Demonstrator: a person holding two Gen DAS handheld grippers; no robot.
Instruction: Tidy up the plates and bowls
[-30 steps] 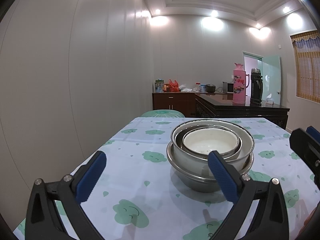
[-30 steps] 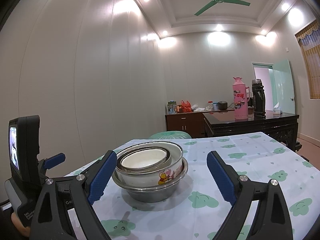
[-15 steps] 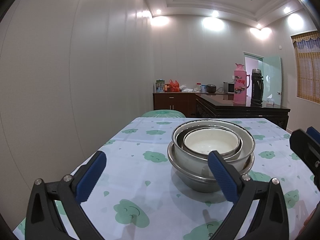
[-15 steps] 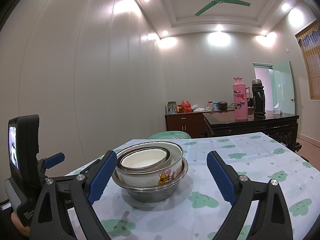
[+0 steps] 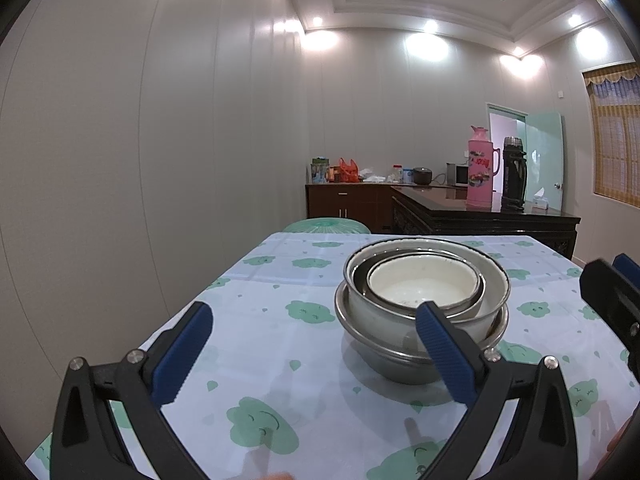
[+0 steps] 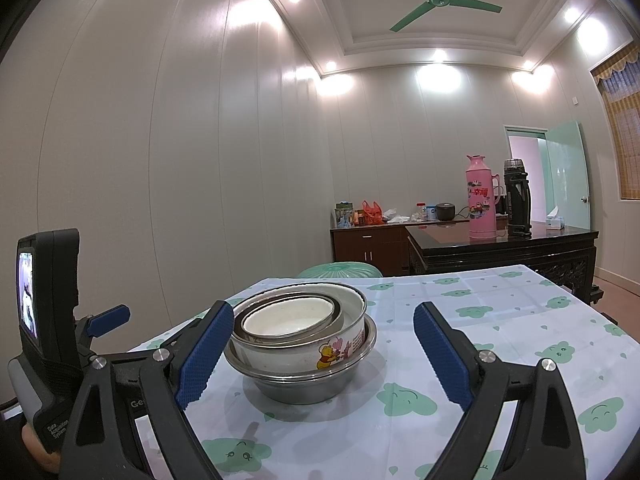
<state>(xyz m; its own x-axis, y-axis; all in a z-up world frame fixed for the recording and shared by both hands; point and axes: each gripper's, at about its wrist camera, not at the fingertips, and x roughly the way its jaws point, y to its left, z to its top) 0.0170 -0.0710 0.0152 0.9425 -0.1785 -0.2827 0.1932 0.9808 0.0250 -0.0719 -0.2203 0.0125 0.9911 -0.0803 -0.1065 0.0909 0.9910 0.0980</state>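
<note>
1. My left gripper (image 5: 312, 350), with black arms and blue ridged pads, is spread wide and holds nothing. It hangs over the table near the bowl stack, a bit to the left of it.
2. The table has a white cloth with green smiling clouds (image 5: 280, 344) on it.
3. The bowl stack (image 5: 422, 308) sits on that cloth. It is the only thing I see on the table.
4. At the bottom of the stack is a big shiny metal bowl (image 6: 304, 384).
5. In it sits a white bowl with a yellow bear picture (image 6: 320, 354) on its side.
6. Inside that is a smaller metal bowl (image 5: 400, 300), and a small cream bowl (image 5: 424, 284) sits in the middle, on top.
7. My right gripper (image 6: 324, 358) looks the same, black with blue pads. It is spread wide too and pinches nothing. The bowl stack shows between its two pads, but the pads do not touch it.
8. Far behind the bowl stack is a dark wooden counter (image 6: 500, 248). A tall pink flask (image 6: 480, 196) and a black flask (image 6: 517, 200) stand on it.
9. A green ceiling fan (image 6: 440, 2) hangs high above.
</note>
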